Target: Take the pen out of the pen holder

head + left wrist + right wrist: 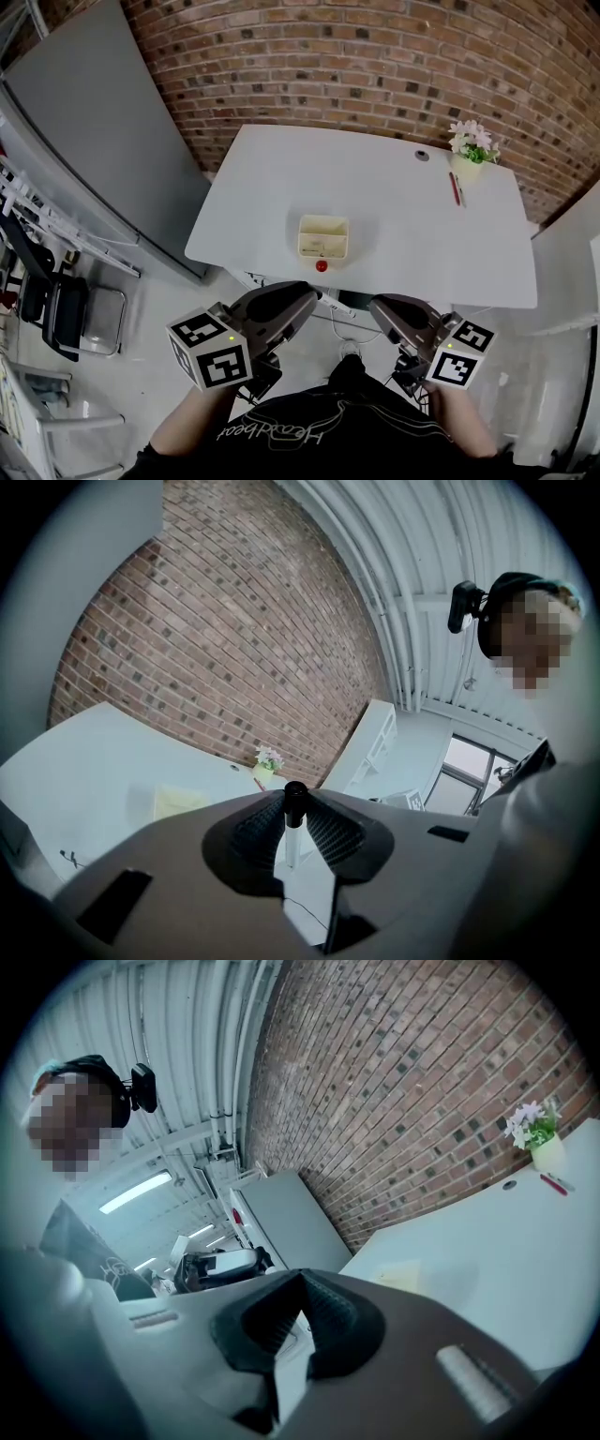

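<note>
The cream pen holder [323,236] stands on the white table [412,244], toward its front edge; I cannot make out what is in it. A small red round thing [322,266] sits just in front of it. My left gripper [305,298] hangs below the table's front edge, off the table. In the left gripper view its pads [251,832] are shut on a thin white pen with a black cap [295,795], which stands upright between them. My right gripper [380,305] is beside it, also short of the table, with its tips shut together [300,1283] on nothing.
A flower pot [472,155] stands at the table's far right, with a red pen [456,189] lying next to it. A brick wall [375,66] runs behind the table. A grey panel [94,141] and chairs [56,309] are to the left.
</note>
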The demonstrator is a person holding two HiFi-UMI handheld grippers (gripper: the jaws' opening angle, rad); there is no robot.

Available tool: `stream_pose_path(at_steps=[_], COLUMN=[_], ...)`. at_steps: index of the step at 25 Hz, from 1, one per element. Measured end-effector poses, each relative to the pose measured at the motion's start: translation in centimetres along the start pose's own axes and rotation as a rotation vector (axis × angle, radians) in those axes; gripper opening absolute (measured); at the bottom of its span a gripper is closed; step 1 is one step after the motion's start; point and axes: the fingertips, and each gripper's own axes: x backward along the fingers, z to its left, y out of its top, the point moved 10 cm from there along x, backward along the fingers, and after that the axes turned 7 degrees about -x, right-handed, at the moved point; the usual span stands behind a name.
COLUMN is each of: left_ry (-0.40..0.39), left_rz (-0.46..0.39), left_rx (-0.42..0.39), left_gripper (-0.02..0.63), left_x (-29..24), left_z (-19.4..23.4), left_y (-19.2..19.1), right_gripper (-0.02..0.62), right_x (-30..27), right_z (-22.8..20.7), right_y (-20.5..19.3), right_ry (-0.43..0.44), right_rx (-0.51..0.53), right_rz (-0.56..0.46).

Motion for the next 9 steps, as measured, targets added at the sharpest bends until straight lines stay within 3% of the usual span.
stream_pose_path(at_steps=[9], left_ry=[0.004], left_rz=[-0.001], left_rx=[0.009], left_gripper=[0.074], left_x=[-1.4], left_z=[1.1], left_y=[0.6], right_gripper=[0.003], right_x=[-0.4], right_z=[-1.4], right_y=[0.8], right_ry=[-0.014], right_rx=[-0.006], right_rz=[0.011])
